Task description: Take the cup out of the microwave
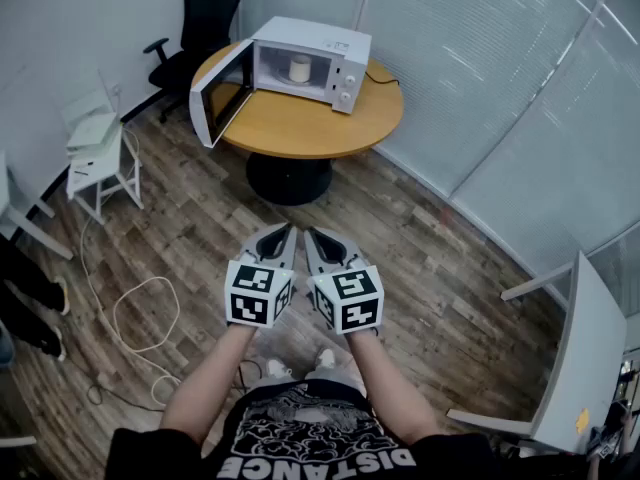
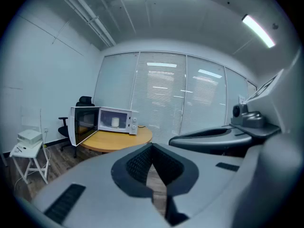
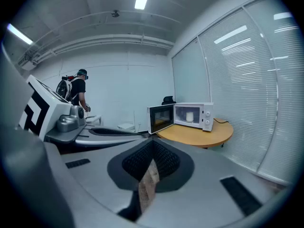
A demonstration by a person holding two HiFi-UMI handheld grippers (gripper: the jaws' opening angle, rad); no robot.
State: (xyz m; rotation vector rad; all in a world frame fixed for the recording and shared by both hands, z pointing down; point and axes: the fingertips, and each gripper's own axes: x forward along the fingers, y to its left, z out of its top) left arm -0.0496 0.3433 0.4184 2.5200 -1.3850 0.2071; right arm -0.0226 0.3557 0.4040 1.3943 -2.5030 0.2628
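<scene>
Cup (image 1: 299, 68) sits inside the open microwave (image 1: 335, 43) on the table (image 1: 300, 128), well ahead of me. My left gripper (image 1: 284, 232) and right gripper (image 1: 313, 236) both have jaws together, empty. I should step closer, spread one, then enter level.

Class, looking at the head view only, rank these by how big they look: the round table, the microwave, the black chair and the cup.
1. round table
2. microwave
3. black chair: partly hidden and farther off, so its place against the microwave is unsure
4. cup
</scene>
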